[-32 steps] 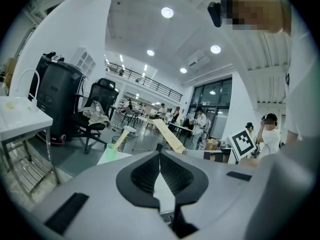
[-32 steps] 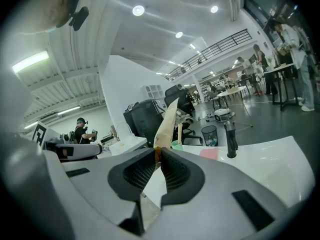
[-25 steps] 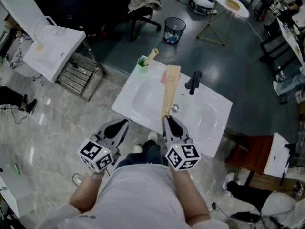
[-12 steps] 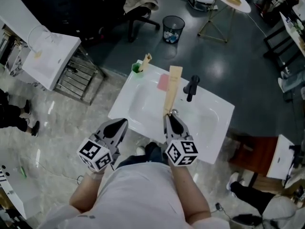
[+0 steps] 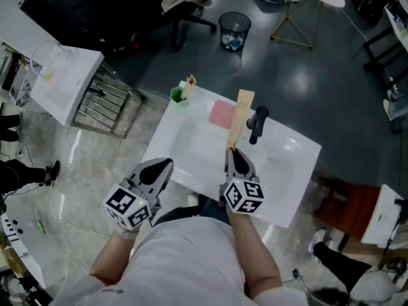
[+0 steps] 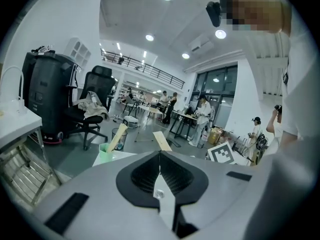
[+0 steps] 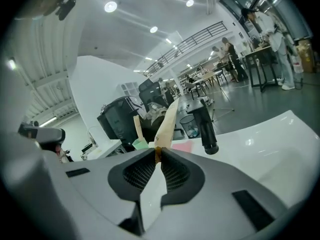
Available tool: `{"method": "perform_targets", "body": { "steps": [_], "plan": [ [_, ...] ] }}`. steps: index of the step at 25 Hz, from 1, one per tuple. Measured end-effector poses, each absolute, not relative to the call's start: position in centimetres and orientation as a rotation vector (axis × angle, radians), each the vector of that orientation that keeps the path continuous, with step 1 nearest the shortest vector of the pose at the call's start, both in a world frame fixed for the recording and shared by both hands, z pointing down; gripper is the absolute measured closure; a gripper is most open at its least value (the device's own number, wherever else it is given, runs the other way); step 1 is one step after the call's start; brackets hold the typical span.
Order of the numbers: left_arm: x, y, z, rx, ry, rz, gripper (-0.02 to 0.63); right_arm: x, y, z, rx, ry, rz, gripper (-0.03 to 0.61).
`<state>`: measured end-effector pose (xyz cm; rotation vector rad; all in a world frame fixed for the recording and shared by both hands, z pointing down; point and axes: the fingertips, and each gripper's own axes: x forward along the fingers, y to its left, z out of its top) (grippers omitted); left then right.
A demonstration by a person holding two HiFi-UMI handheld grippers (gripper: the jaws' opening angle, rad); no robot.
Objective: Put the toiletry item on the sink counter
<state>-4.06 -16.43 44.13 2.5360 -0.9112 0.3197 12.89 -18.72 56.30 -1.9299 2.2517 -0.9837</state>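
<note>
The toiletry item [image 5: 239,116] is a long flat tan pack. My right gripper [image 5: 231,150] is shut on its near end and holds it out over the white sink [image 5: 293,171], its far end beside the black faucet [image 5: 257,123]. In the right gripper view the tan pack [image 7: 168,121] rises from the right gripper [image 7: 158,151], left of the faucet [image 7: 206,126]. My left gripper [image 5: 164,164] hangs off the sink's front left edge, jaws together and empty. The left gripper [image 6: 160,154] shows nothing between its jaws in its own view.
A green cup [image 5: 178,94] with a tan stick stands on the sink's far left corner, a pink patch [image 5: 222,114] beside it. A wire trash bin [image 5: 234,29] stands beyond. Another white sink [image 5: 54,75] sits at left, and a red-brown stool [image 5: 347,206] at right.
My right gripper has carried the tan pack a little farther over the sink, closer to the faucet. The left gripper has stayed where it was.
</note>
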Motion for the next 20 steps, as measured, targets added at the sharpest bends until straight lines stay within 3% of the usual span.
{"method": "perform_targets", "body": {
  "steps": [20],
  "plan": [
    [-2.2,-20.0,48.9,2.451,-0.862,0.457,0.597,15.5,-23.4,68.3,-2.084,2.095,-1.165,0.534]
  ]
}}
